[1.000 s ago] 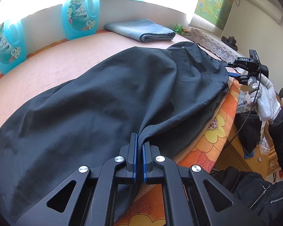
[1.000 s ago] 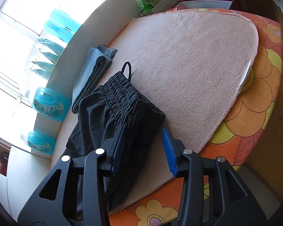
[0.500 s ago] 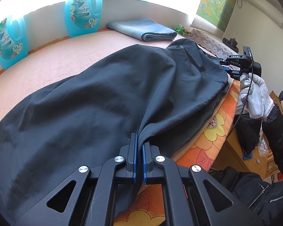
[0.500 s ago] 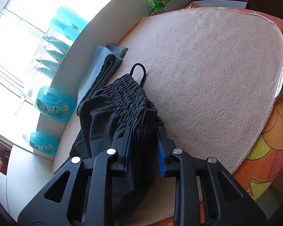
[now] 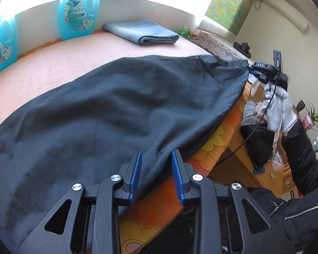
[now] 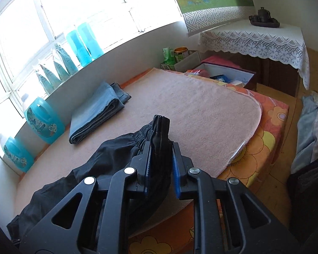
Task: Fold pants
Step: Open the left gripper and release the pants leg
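Observation:
Dark pants point(image 5: 108, 114) lie stretched across the pink mat point(image 5: 59, 63) on the table. My left gripper point(image 5: 155, 158) is open, its blue pads on either side of the pants' near edge, which lies loose between them. My right gripper point(image 6: 161, 150) is shut on the bunched elastic waistband point(image 6: 160, 127) and holds it lifted above the mat point(image 6: 201, 110). In the left wrist view the right gripper point(image 5: 252, 69) shows at the far right, pulling the waistband taut.
Folded blue jeans point(image 5: 142, 32) lie at the back of the mat, also in the right wrist view point(image 6: 97, 114). Blue detergent jugs point(image 5: 78, 19) stand along the windowsill. The orange flowered table edge point(image 5: 218, 139) is near me. A lace-covered side table point(image 6: 254, 36) stands beyond.
My left gripper has opened and let go of the pants' edge. My right gripper has closed on the waistband, lifted it and pulled it right.

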